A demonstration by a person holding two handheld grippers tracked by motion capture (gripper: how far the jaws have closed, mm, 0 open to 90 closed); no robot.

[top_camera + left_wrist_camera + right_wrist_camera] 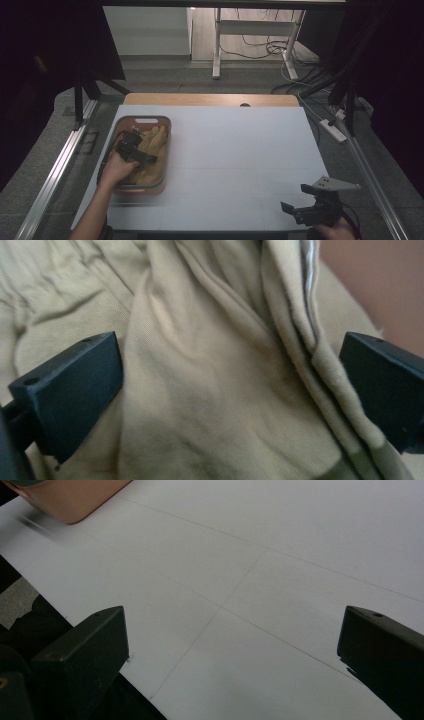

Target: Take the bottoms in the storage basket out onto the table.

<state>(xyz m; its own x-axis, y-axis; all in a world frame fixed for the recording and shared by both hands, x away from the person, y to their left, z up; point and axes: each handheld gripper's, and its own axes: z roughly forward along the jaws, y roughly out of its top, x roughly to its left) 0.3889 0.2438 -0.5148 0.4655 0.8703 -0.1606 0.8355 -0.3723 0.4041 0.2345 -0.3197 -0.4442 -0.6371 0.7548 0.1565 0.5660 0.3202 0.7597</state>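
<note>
In the bin [162,150], the cloth [210,390] lies between the wide-open left gripper's [227,390] jaws; the right gripper [235,645] gapes, empty.

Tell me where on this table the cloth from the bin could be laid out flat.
The white table top is bare from the bin's right wall across to the far right edge, and from the far edge down to the right gripper at the near right corner. The crowded spot is the left side, where the left gripper sits open over the tan cloth inside the bin.
</note>
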